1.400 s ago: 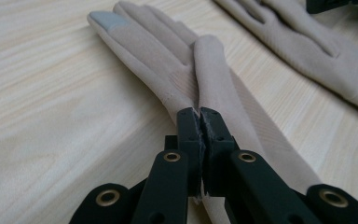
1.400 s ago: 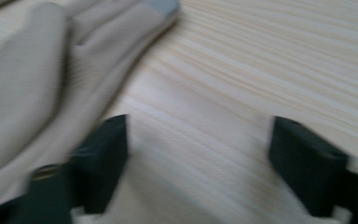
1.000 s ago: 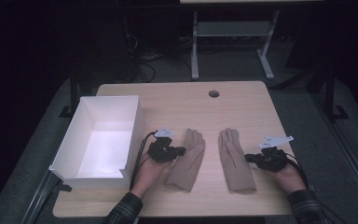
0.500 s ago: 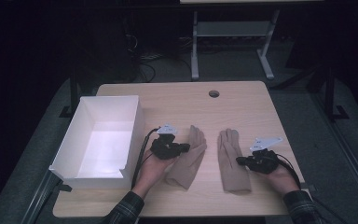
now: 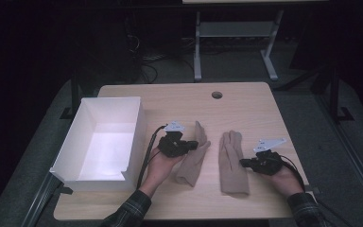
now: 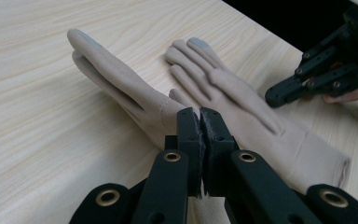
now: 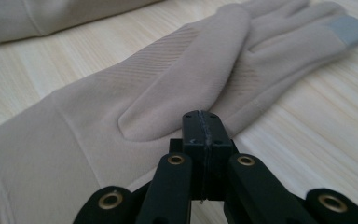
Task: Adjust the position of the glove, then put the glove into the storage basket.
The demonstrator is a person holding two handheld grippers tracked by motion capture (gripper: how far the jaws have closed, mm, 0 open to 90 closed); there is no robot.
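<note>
Two beige gloves are laid on the wooden surface [image 5: 246, 101], side by side and a little apart, fingers pointing away from the person. The left glove [image 5: 192, 158] is gripped at its inner edge, near the thumb, by the left gripper [image 5: 196, 144]; in the left gripper view the jaws are seen pressed together on a pinch of fabric, and the glove's fingers [image 6: 103, 63] are seen raised off the wood and angled toward the other glove. The right glove [image 5: 232, 161] is lying flat, its fingertips marked with a grey patch [image 7: 348, 29]. The right gripper [image 5: 242, 162] is placed at that glove's outer edge, beside the thumb, with its jaws closed tight; whether fabric is caught between them cannot be told from the right gripper view, where the tips are seen resting against the glove's edge. A white open box [image 5: 71, 151] is set to the left of the left hand, near the surface's left edge
</note>
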